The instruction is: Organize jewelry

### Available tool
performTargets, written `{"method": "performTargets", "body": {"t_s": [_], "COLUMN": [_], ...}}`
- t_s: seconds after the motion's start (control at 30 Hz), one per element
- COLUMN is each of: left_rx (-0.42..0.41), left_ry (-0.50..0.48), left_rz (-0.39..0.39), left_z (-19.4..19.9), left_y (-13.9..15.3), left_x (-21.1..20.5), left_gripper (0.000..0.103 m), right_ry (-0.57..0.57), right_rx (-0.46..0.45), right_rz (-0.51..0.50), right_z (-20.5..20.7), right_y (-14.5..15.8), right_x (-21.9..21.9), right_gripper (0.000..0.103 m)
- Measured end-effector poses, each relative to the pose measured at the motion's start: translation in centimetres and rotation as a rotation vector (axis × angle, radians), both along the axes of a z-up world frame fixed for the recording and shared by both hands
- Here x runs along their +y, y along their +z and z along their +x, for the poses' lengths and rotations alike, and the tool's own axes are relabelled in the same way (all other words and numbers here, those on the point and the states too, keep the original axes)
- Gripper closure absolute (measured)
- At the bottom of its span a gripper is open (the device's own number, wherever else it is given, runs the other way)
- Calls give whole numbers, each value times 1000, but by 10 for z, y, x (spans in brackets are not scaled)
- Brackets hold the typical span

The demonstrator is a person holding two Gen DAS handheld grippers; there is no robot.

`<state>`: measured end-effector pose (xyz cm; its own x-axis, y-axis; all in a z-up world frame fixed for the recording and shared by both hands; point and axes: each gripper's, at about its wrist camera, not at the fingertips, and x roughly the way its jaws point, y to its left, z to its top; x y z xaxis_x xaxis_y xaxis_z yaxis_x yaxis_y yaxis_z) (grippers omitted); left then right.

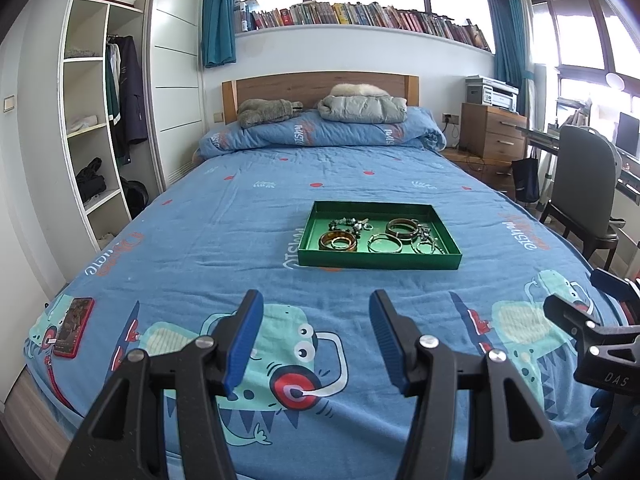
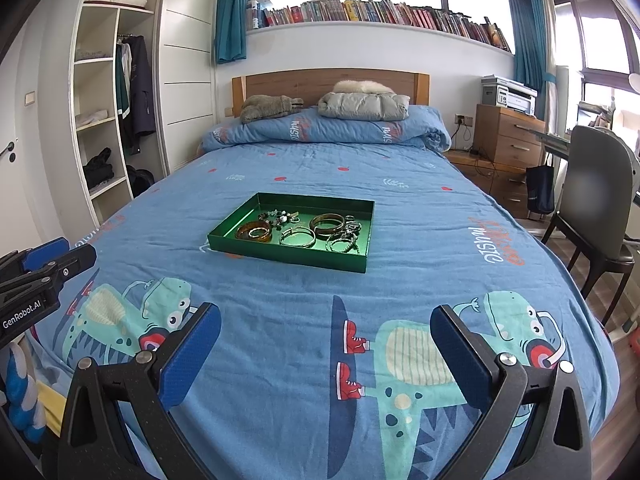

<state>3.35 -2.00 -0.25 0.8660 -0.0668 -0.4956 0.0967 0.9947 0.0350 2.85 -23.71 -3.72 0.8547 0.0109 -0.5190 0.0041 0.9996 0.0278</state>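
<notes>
Jewelry (image 1: pixel 380 236), bangles and beaded pieces, lies loose inside the green tray (image 1: pixel 308 232) on my bed (image 1: pixel 240 216). My left gripper (image 1: pixel 316 340) and right gripper (image 2: pixel 326 356) hover near the foot, both spread and empty. Whether sorting is pending or finished, I cannot judge.

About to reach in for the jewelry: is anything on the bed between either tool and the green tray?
Nothing visible. Only bare bedspread lies between the left tool, the right tool and the tray. The phone lies far off to the left.

Jewelry tray (image 1: pixel 320 258) (green) on bed (image 1: pixel 240 220)
</notes>
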Motion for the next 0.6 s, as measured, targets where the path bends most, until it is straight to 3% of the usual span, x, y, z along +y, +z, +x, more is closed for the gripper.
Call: {"method": "performTargets", "body": {"t_s": [0.6], "left_rx": [5], "left_ry": [3], "left_rz": [1], "left_z": [1], "left_y": [0], "left_x": [0], "left_gripper": [50], "right_ry": [-6], "right_rx": [0], "right_rz": [0], "right_z": [0], "right_y": [-2], "right_x": [-4], "right_gripper": [0]}}
